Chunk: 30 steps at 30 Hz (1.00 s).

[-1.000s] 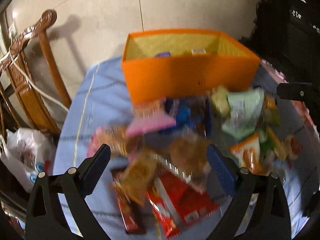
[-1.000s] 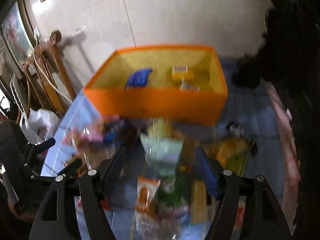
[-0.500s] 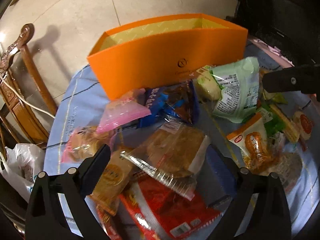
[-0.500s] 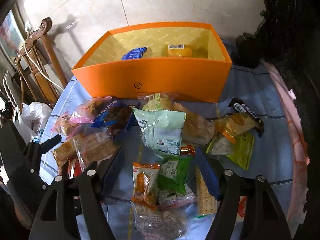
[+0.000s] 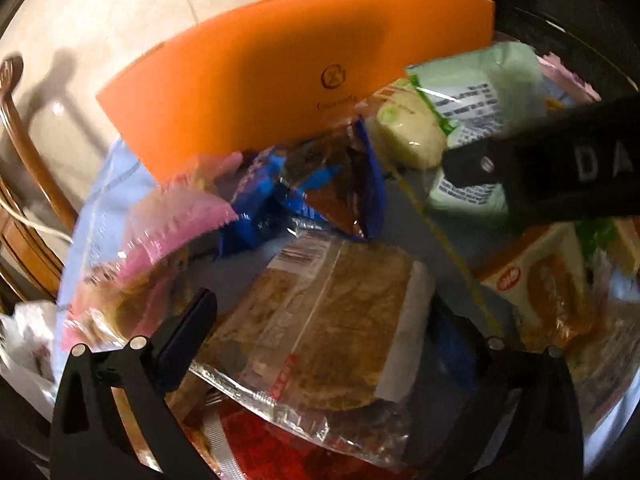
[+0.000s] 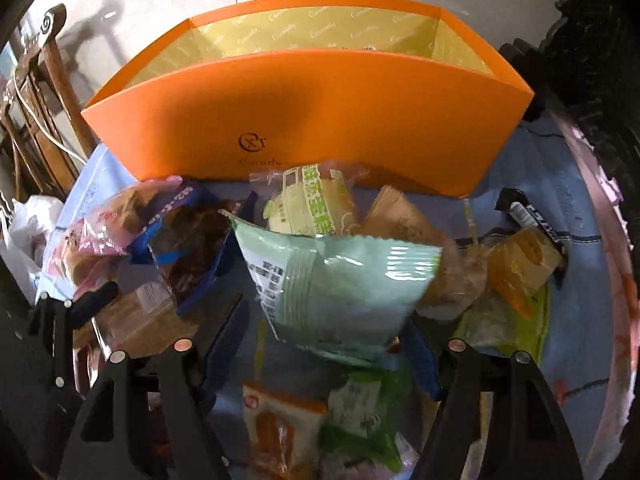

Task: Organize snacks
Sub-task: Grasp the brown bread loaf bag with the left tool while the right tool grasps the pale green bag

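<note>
Left wrist view: the left gripper (image 5: 320, 320) has its jaws spread wide on either side of a clear-wrapped brown cake (image 5: 320, 316). Neither finger clearly presses the wrapper, so nothing is gripped. The cake lies on a red packet (image 5: 280, 452). Just beyond it sit a blue packet (image 5: 320, 196) and a pink packet (image 5: 172, 232), both close to the front wall of the orange box (image 5: 260, 80). To the right, a finger of the right gripper (image 5: 560, 176) crosses over a pale green bag (image 5: 480, 80).

Right wrist view: the right gripper (image 6: 324, 328) is likewise wide open, its fingers flanking the pale green bag (image 6: 340, 280) without closing on it. Behind the bag a green-labelled bun (image 6: 308, 204) leans near the orange box (image 6: 312, 120), which stands upright on the blue cloth (image 6: 560, 184) with its gold lining showing. Its contents are hidden from this angle. An orange-and-white packet (image 6: 280, 432) lies nearest the camera. A yellow packet (image 6: 520, 264) and a dark bar (image 6: 528, 216) lie to the right. The left gripper (image 6: 80, 304) shows at the left edge.
</note>
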Tool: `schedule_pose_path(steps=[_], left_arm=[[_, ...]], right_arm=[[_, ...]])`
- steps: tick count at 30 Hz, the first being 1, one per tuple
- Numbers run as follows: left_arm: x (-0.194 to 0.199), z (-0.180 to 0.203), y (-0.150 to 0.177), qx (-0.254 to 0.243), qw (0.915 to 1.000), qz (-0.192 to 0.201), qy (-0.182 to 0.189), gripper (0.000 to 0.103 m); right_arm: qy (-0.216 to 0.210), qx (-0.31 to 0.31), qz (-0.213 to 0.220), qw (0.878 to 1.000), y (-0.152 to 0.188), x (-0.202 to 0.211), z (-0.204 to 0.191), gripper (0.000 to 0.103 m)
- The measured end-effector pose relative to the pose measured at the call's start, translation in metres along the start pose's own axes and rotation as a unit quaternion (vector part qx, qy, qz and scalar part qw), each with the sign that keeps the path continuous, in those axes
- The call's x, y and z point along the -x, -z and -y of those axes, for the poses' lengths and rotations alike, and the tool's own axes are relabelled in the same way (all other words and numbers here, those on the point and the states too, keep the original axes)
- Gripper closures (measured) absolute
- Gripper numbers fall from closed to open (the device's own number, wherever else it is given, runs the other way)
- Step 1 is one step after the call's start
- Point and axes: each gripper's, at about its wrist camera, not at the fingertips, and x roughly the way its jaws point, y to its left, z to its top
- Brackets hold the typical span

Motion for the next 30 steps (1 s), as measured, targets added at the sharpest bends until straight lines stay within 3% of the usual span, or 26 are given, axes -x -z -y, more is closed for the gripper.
schedule_pose_path(steps=[2,5,7,14,30], left_arm=[[-0.001,-0.004,0.001,0.005,0.9997,-0.003,0.023,0.015],[0.001,-0.006,0.004,0.006,0.9988,0.004,0.049,0.028],[0.001,-0.011,0.007,0.017,0.9980,0.005,0.061,0.031],[0.011,-0.032,0.017,0.053,0.9947,0.008,0.087,0.034],[0.095,-0.064,-0.007,0.117,0.9869,0.086,0.070,0.034]], right_arm=[[-0.004,0.001,0.005,1.000,0.003,-0.001,0.002,0.058],[-0.025,-0.011,-0.001,1.000,0.004,0.001,0.008,0.066],[-0.030,-0.016,-0.001,0.999,0.006,0.003,0.011,0.067],[-0.040,-0.024,0.015,0.999,0.019,0.020,0.025,0.070],[-0.059,0.002,0.086,0.995,0.017,0.105,0.020,0.070]])
